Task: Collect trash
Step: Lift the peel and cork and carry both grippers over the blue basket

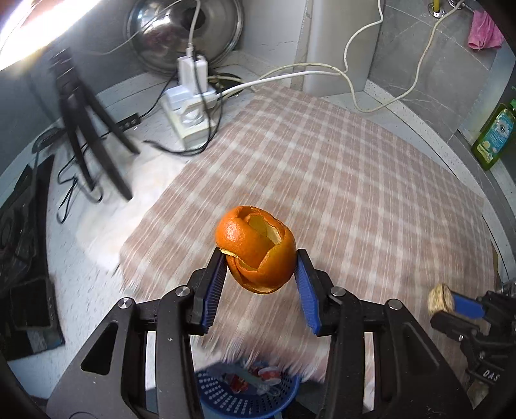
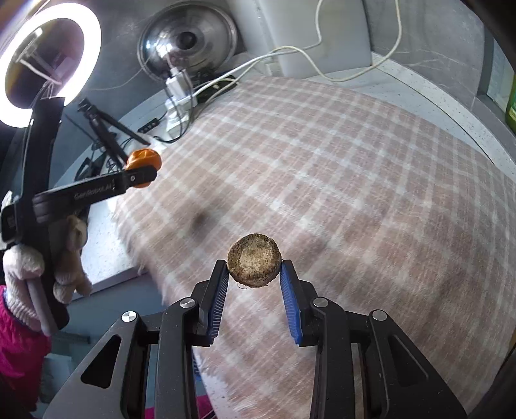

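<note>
Left gripper (image 1: 259, 264) has the orange peel (image 1: 256, 249) pinched between its blue pads, held up in the air over the checked cloth (image 1: 338, 180). The peel is a curled, hollow shell with its pale inside showing at the top. Below it, at the near edge, a blue basket (image 1: 283, 391) peeks out, something red and clear lying in it, too blurred to name. Over on the right, the right gripper (image 2: 254, 272) is clamped on a round brown cork (image 2: 253, 261), flat face toward the camera, also lifted clear of the cloth. From that side the peel shows far left, gripped tight, a gloved hand (image 2: 24, 267) on the handle. Far back: a power strip (image 1: 190, 116) with white cables, a steel bowl (image 1: 185, 30) leaning on the wall, a black tripod (image 1: 87, 129), and a lit ring light (image 2: 48, 61). A green bottle (image 1: 495, 138) stands at the far right, a pink rag (image 1: 483, 30) above it.
</note>
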Demonstrator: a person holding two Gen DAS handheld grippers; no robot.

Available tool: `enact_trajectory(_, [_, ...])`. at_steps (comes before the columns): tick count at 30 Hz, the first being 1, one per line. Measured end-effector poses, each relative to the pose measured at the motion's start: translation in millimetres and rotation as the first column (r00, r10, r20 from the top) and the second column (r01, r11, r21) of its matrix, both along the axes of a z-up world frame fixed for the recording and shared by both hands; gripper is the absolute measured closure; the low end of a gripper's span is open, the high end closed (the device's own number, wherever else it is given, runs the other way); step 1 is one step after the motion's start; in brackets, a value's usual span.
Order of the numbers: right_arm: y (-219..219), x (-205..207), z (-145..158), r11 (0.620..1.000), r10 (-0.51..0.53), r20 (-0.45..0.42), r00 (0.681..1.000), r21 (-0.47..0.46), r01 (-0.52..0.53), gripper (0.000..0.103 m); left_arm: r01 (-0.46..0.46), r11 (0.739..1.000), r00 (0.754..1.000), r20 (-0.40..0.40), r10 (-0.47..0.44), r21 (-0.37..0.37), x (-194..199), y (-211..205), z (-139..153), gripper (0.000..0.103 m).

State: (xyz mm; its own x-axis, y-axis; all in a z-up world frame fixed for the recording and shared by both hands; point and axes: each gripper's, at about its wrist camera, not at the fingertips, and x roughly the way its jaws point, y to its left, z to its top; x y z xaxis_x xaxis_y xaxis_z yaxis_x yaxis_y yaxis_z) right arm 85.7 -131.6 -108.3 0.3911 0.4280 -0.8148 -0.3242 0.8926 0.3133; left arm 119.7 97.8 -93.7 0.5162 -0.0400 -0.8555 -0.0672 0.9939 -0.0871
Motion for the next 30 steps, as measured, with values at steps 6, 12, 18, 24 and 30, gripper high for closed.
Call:
enact_trajectory(6, [23,-20,1,0.999,0.054,0.004,0.999,0.001,-0.054,0.072,-0.037,0.999,0.999,-0.014,0.037,-0.009,-50,19,-3,0.059])
enact_trajectory(12, [45,-43,2,0.993,0.119,0.006,0.993,-0.004,-0.119,0.072,-0.087,0.996,0.995,-0.042,0.085,-0.03,-101,37,-11,0.059])
enact_trajectory(18, [68,-61,-7,0.982,0.187,-0.014,0.982,-0.006,-0.187,0.072,-0.133,0.99,0.988,-0.085,0.128,-0.054,-143,49,-25,0.059])
enact_trajectory(24, [94,-79,-18,0.965,0.262,-0.043,0.964,-0.015,-0.262,0.072,-0.177,0.982,0.977,-0.135,0.166,-0.07,-175,57,-43,0.059])
enact_trajectory(30, [112,-92,-33,0.95,0.308,-0.072,0.949,-0.039,-0.311,0.072,-0.194,0.979,0.97,-0.163,0.18,-0.07,-193,57,-58,0.059])
